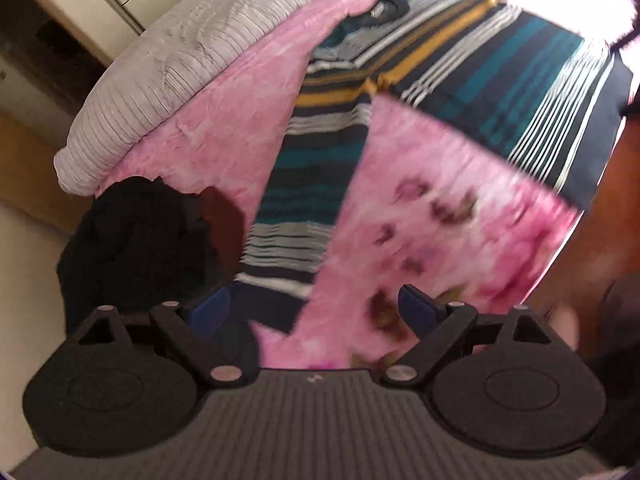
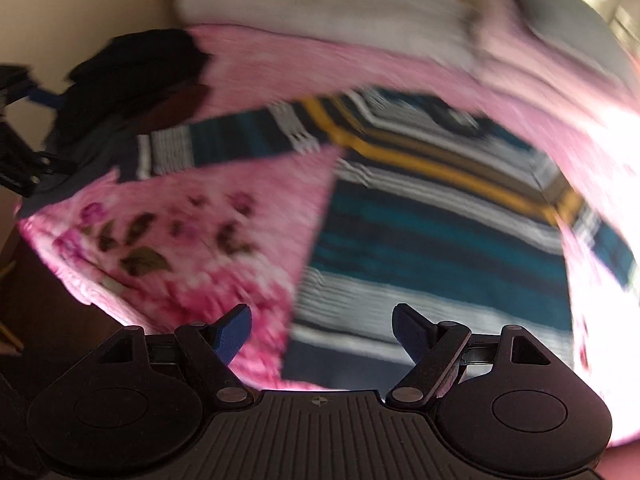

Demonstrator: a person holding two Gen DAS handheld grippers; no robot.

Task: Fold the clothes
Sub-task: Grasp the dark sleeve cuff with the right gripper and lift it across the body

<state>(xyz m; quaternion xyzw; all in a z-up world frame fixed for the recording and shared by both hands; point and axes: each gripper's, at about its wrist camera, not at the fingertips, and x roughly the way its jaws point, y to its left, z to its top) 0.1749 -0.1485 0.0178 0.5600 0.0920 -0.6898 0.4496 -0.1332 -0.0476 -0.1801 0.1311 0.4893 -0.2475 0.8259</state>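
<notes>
A striped sweater (image 1: pixel 500 60), navy, teal, white and yellow, lies spread flat on a pink floral blanket (image 1: pixel 420 208). One long sleeve (image 1: pixel 312 184) stretches towards my left gripper (image 1: pixel 316 308), which is open with the cuff between its blue fingertips. In the right wrist view the sweater body (image 2: pixel 432 240) lies ahead and its sleeve (image 2: pixel 224 140) runs left. My right gripper (image 2: pixel 322 326) is open and empty, just above the sweater's hem. Both views are blurred by motion.
A dark heap of clothes (image 1: pixel 136 240) lies on the blanket's edge beside the cuff; it also shows in the right wrist view (image 2: pixel 136 76). A pale striped pillow (image 1: pixel 180 64) lies behind. A wooden floor (image 1: pixel 616 208) shows past the bed's edge. The pink blanket (image 2: pixel 168 232) hangs over the bedside.
</notes>
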